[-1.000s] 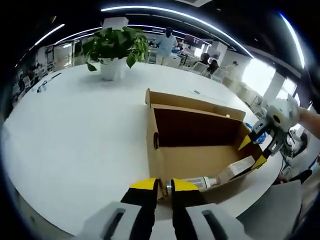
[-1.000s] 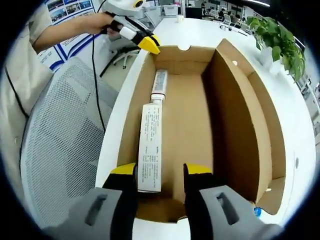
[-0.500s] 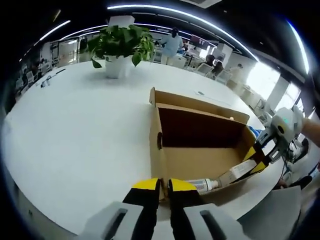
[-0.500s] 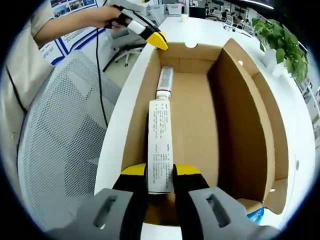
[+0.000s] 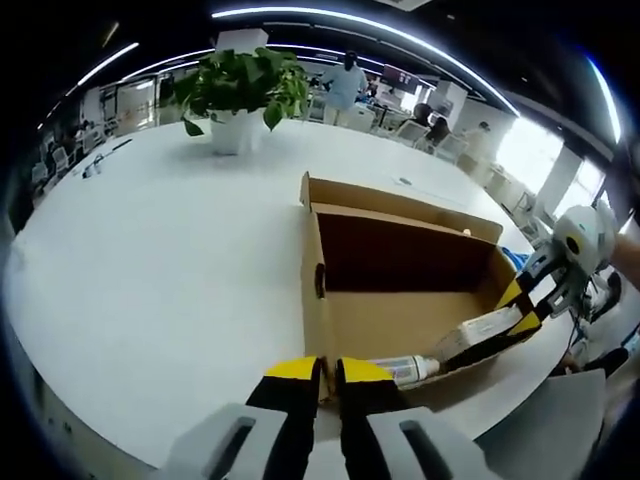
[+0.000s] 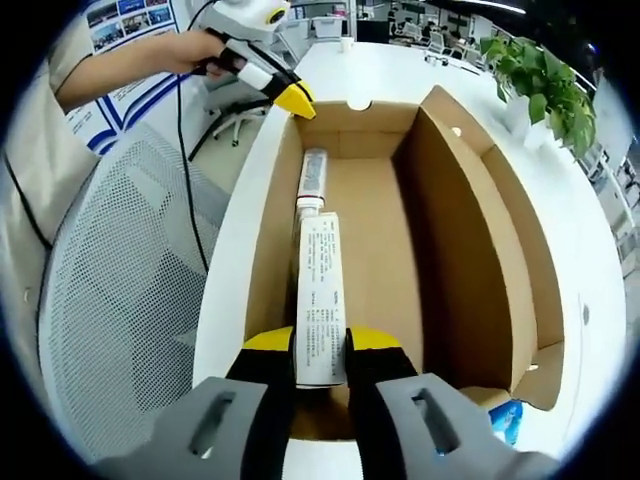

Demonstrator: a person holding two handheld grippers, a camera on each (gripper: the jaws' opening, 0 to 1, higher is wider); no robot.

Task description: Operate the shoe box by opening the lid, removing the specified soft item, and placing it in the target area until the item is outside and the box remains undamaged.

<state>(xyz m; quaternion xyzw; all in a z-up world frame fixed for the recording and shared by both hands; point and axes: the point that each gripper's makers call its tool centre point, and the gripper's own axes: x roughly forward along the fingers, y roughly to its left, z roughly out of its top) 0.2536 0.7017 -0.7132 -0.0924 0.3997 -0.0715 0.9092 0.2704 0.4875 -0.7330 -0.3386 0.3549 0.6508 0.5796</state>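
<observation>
The box (image 6: 440,230) stands open on the table (image 5: 150,250), and the removal step is in hand: the right gripper (image 6: 320,345) is clamped on the tube (image 6: 320,300) lying inside along one wall. The left gripper (image 5: 318,372) pinches the box's end wall, steadying it. Next, I judge, the tube must lift clear of the rim without dragging cardboard.

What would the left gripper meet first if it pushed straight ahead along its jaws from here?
The left gripper is shut on the near end wall of the shoe box. Straight on, it would probably meet the capped end of the tube lying just inside, though depth there is hard to judge.
</observation>
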